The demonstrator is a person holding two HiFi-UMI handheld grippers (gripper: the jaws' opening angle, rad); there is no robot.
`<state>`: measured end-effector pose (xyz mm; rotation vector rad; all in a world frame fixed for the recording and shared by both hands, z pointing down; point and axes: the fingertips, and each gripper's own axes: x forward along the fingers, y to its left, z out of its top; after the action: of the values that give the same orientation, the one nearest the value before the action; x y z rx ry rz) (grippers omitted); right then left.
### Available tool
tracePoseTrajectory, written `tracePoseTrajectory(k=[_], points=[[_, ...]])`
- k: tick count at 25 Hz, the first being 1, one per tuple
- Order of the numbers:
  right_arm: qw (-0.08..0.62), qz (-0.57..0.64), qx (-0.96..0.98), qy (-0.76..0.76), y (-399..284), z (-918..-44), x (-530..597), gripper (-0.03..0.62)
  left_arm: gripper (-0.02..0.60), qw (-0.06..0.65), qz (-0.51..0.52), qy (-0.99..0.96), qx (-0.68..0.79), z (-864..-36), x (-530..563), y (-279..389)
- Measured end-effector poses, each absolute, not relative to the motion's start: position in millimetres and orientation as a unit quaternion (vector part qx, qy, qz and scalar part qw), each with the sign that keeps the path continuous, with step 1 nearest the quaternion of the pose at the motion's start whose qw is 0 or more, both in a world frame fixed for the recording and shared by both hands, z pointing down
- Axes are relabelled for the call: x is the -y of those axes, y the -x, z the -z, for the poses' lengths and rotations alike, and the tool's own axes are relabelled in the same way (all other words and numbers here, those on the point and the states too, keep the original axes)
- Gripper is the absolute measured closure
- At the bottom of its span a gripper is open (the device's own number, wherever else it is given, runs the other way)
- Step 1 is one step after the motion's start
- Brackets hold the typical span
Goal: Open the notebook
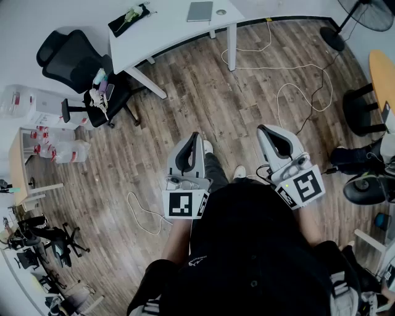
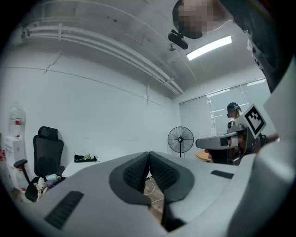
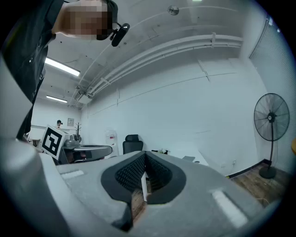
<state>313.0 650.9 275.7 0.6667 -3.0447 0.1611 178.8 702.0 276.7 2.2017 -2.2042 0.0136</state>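
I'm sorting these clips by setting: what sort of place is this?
Likely an office or lab workroom: a white desk carrying a grey notebook, a black office chair beside it, and a standing fan.

Right tool (image 3: 145, 154) — jaws together, fan (image 3: 271, 121) at right, chair (image 3: 132, 144) beyond

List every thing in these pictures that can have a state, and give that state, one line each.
Left hand-held gripper: jaws together, nothing between them.
Right hand-held gripper: jaws together, nothing between them.
Notebook: closed, lying flat on the white table, far from both grippers.
Office chair: upright, small items heaped on its seat.
Fan: standing upright on the floor.
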Motion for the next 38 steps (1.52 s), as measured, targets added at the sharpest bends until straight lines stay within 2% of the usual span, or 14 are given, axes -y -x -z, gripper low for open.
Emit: tracePoseTrajectory(k=[12, 20, 38], points=[[0.016, -0.050, 0.973, -0.224, -306.8, -280.9, -648.2, 0.588, 0.575, 0.010, -0.002, -0.713, 0.702, -280.2, -694.1, -172.1], [0.028, -0.054, 0.973, -0.223, -295.8, -289.2, -639.9, 0.589, 0.575, 0.032, 0.006, -0.711, 0.702, -291.8, -683.1, -160.9], [0.039, -0.056, 0.972, -0.224, -198.7, -284.6, -559.8, 0.588, 0.575, 0.036, 0.009, -0.720, 0.693, -288.4, -592.4, -66.2]])
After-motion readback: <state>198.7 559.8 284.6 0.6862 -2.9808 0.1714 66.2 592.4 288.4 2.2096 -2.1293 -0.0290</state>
